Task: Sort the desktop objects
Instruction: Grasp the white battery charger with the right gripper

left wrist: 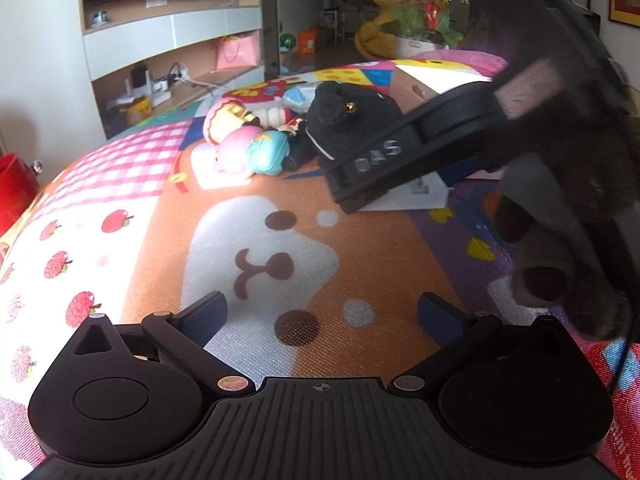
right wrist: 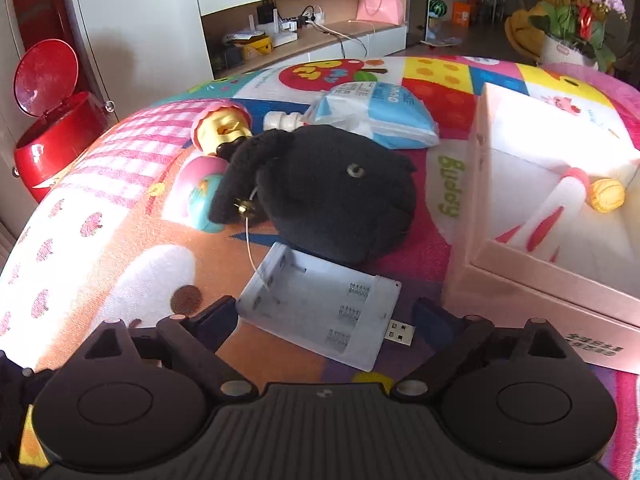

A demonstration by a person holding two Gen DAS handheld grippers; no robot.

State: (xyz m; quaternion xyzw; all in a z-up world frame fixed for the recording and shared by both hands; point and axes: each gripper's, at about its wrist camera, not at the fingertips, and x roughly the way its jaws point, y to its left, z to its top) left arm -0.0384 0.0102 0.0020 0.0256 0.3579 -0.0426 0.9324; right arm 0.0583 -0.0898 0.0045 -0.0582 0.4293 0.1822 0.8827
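A white battery charger with a USB plug lies on the colourful mat, right between the fingers of my right gripper. That gripper stands open, its pads just off the charger's sides. Behind the charger rests a black plush toy. In the left wrist view my left gripper hangs open over the bear print with nothing between its fingers. One finger of the right gripper reaches down to the charger in front of the plush.
A pink open box with a yellow ball toy stands right of the charger. Behind the plush lie a cupcake toy, a teal toy, a white bottle and a tissue pack. A red bin stands off the left edge.
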